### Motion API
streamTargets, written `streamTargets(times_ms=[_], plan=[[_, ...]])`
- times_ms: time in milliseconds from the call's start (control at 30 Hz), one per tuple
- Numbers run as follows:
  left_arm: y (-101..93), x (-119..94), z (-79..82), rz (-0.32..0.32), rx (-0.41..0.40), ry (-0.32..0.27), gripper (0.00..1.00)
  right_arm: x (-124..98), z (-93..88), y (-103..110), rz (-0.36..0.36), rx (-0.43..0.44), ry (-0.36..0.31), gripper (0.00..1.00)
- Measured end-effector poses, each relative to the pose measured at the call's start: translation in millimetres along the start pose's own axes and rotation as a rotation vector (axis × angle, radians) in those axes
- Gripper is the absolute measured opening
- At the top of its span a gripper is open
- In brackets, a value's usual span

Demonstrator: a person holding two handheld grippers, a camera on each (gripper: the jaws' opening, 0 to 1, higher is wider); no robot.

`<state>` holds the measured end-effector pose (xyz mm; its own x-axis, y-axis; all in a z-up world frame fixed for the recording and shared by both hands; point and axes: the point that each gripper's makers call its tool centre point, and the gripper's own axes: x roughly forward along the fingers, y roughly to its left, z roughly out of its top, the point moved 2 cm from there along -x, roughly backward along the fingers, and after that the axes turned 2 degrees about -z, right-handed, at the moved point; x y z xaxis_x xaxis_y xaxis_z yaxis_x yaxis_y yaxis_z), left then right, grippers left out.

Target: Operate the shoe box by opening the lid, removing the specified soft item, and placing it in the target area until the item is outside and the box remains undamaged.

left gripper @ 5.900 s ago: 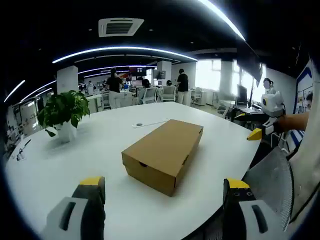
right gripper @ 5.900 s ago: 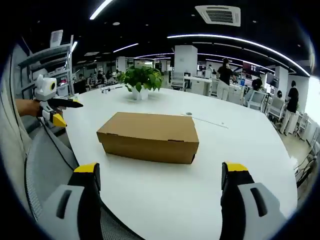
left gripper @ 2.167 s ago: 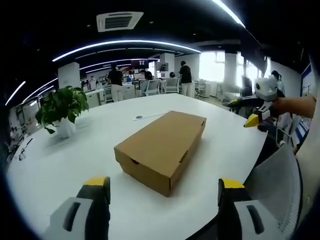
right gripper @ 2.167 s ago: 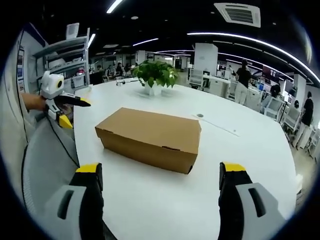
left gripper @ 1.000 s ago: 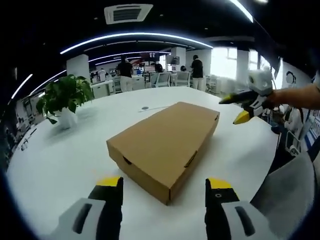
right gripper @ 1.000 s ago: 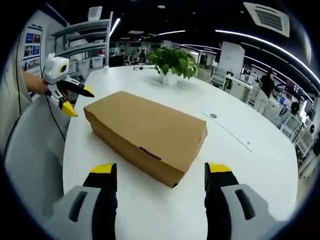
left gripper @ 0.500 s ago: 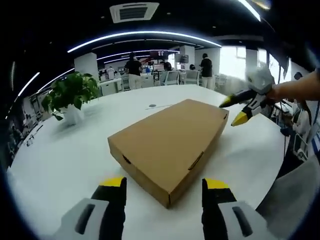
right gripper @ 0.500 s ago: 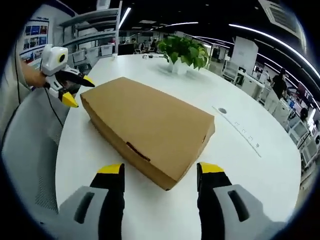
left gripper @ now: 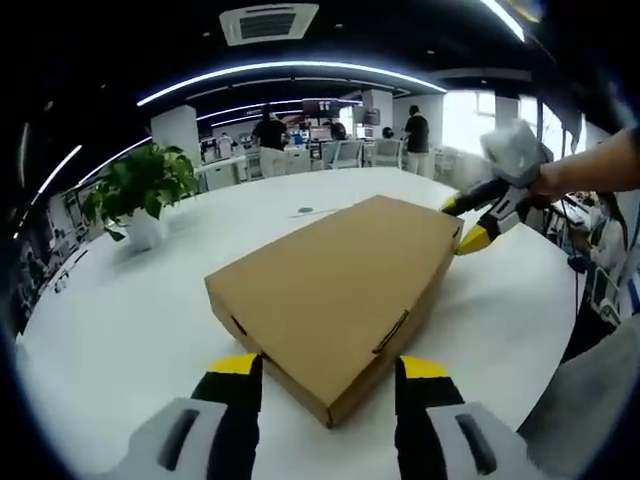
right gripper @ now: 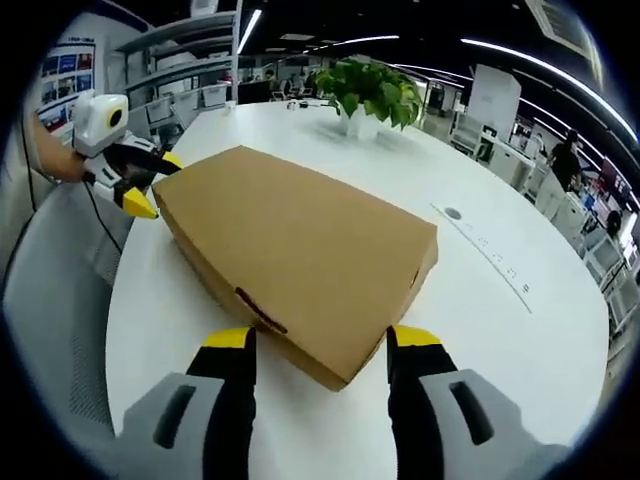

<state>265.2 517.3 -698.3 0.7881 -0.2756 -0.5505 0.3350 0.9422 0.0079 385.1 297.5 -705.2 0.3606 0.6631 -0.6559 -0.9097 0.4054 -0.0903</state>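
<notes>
change: both grippers have closed in on opposite corners of the shoe box since the earlier frames; box fills more of each view, lid shut as before
shoe box [left gripper: 335, 290]: brown cardboard, lid down, flat on the white table [left gripper: 120, 310], centre of both views; also seen at [right gripper: 300, 240]
left gripper [left gripper: 325, 372]: own jaws rise at 6 o'clock, yellow tips spread apart, one on each side of the near box corner, gripping nothing; contact with the cardboard can't be told
left gripper, other view [right gripper: 150, 185]: at 9 o'clock in right gripper view, yellow tips at the box's far left corner, held by a hand
right gripper [right gripper: 320, 345]: own jaws at 6 o'clock, spread, straddling the near corner of the box, pinching nothing
right gripper, other view [left gripper: 470, 220]: at 3 o'clock in left gripper view, tips parted at the far right box corner, upper tip over the lid edge
potted plant [left gripper: 140, 195]: 9 o'clock in left gripper view, well apart from box; 12 o'clock in right gripper view [right gripper: 370, 95]
people [left gripper: 270, 140]: standing far back by desks, 12 o'clock
</notes>
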Motion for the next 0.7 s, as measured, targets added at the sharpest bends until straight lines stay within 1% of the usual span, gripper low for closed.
streamTargets(times_ms=[67, 233, 400, 700], plan=[[1.3, 0.4, -0.4, 0.009, 0.008, 0.004, 0.50, -0.1, -0.1, 0.2, 0.000, 0.003, 0.000, 0.48], [1.2, 1.9, -1.5, 0.018, 0.016, 0.009, 0.51, 0.3, -0.4, 0.2, -0.003, 0.011, 0.003, 0.48], [2.2, 1.8, -1.5, 0.010, 0.016, 0.010, 0.50, 0.0, -0.2, 0.7, -0.010, 0.021, 0.008, 0.47], [11.1, 0.7, -3.4, -0.001, 0.017, 0.017, 0.50, 0.7, 1.9, 7.6, -0.027, 0.048, 0.007, 0.47]])
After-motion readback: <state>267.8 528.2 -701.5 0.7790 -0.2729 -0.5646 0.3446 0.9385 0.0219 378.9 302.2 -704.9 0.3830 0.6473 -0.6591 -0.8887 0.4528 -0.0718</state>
